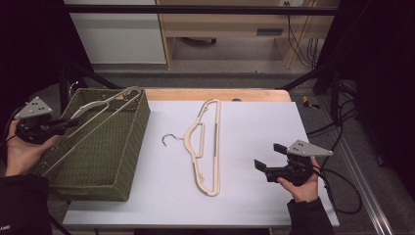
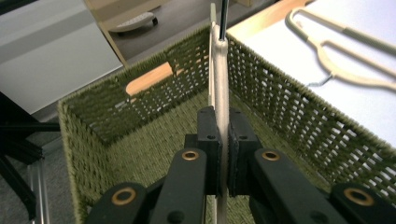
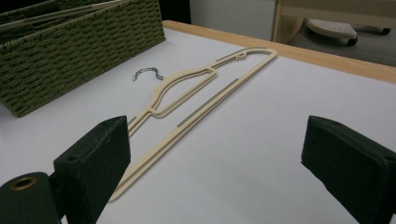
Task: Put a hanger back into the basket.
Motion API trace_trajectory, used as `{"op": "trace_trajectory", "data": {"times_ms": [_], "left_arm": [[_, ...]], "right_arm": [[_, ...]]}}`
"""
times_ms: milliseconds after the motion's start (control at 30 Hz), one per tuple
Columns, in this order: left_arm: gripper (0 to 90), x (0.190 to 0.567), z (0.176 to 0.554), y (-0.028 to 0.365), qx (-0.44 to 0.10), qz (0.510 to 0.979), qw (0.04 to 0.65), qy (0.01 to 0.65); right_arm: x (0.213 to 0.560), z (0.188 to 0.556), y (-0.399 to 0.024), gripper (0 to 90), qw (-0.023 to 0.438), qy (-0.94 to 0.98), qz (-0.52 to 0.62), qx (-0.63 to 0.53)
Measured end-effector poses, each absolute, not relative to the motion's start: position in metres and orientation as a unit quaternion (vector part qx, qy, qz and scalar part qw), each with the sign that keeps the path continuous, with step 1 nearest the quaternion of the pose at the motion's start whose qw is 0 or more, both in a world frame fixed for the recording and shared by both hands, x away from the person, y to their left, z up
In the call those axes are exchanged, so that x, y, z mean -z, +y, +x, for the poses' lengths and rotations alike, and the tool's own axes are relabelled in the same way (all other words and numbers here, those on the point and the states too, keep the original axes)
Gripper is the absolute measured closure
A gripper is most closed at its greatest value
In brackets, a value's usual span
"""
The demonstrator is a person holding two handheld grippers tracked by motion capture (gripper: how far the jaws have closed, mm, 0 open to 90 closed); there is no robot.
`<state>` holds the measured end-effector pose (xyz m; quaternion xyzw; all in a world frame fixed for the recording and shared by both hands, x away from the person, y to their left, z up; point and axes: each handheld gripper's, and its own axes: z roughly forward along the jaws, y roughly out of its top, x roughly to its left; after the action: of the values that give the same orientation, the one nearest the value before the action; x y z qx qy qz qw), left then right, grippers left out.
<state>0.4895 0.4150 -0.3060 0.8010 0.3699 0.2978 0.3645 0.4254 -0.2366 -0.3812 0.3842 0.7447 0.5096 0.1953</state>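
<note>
Left gripper [image 1: 68, 123], clamped on a hanger [image 1: 93, 122], was lowering it into the green basket [image 1: 132, 147] at left; next, release it flat inside, then the wide-open, empty right gripper [image 1: 270, 155] takes the second hanger [image 1: 208, 147] mid-table.

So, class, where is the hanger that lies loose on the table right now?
In the high view the loose hanger lies flat on the white sheet, mid-table, right of the green basket.
</note>
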Motion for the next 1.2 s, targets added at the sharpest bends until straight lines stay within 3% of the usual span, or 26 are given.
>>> {"op": "trace_trajectory", "data": {"times_ms": [467,767,900,1200], "left_arm": [[83.7,0.374,0.491,0.383,-0.283,0.812,0.322,0.396],[75.8,0.394,0.491,0.379,-0.218,0.830,0.295,0.421],[73.3,0.394,0.491,0.375,-0.208,0.835,0.284,0.423],[63.8,0.373,0.476,0.375,-0.227,0.819,0.331,0.411]], "right_arm": [[0.383,0.425,-0.234,8.8,0.191,0.751,0.380,-0.505],[0.385,0.426,-0.232,9.1,0.189,0.754,0.378,-0.503],[0.386,0.426,-0.230,9.2,0.187,0.756,0.378,-0.501],[0.388,0.427,-0.225,9.4,0.191,0.758,0.372,-0.500]]}}
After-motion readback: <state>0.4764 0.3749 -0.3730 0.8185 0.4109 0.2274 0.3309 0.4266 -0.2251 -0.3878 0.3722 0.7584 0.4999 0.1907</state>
